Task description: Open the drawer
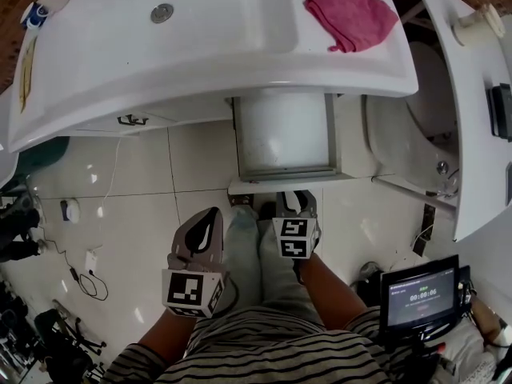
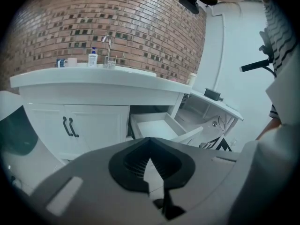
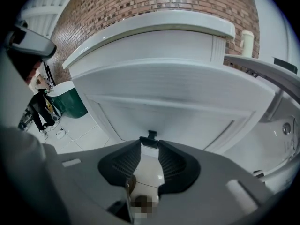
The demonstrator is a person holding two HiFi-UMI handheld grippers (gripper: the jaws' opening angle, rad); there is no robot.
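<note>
since the drawer (image 1: 284, 134) already stands pulled well out from under the white counter (image 1: 200, 62), it probably runs light and rigid on its slides. the small dark handle (image 3: 151, 135) on its front panel looks like the place to grip. the right gripper (image 1: 296, 202) hangs just before that handle, jaws apart and empty. the left gripper (image 1: 206, 218) hovers beside it, tips together on nothing.

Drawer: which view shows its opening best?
Head view: looks straight down into the pulled-out drawer, whole box visible. Left gripper view shows it obliquely, smaller. Right gripper view shows only its front panel and black handle.
</note>
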